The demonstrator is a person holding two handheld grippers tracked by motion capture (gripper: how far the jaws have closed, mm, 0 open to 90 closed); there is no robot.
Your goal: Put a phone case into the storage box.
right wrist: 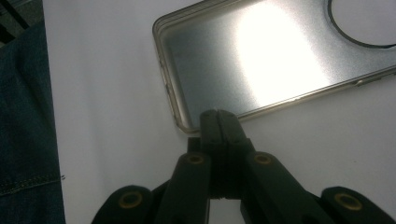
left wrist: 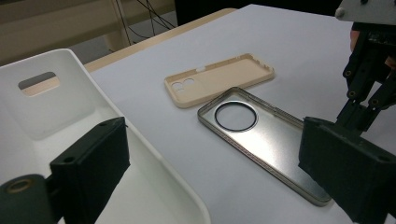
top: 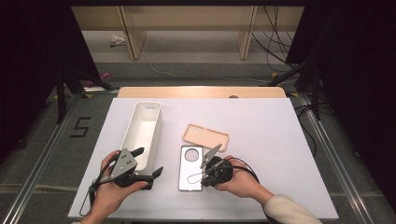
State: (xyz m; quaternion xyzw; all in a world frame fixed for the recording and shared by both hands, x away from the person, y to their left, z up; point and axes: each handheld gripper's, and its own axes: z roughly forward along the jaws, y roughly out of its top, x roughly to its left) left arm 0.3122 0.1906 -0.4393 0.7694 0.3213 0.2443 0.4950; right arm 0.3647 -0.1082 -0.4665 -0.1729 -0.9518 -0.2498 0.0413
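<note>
Lying on the white tabletop [top: 261, 140] are two phone cases and one tray: a silver-grey case with a round camera cut-out [top: 190, 168], a beige case [top: 206, 136] just beyond it, apart, and a long white plastic tray with a handle slot [top: 143, 133] at the left. Under the white top a wooden table edge [top: 201, 91] shows at the far side; beyond are grey floor, cables and pale wooden furniture.

The silver-grey case lies flat, open side up, its long axis running near-to-far, the round cut-out at the far end. The beige case lies crosswise, slightly angled.

The right gripper [top: 210, 161] has its jaws pressed together, tips at the case's near-right edge; whether they pinch the rim I cannot tell. The left gripper [top: 148, 163] stands wide open beside the tray's near end, holding nothing.
</note>
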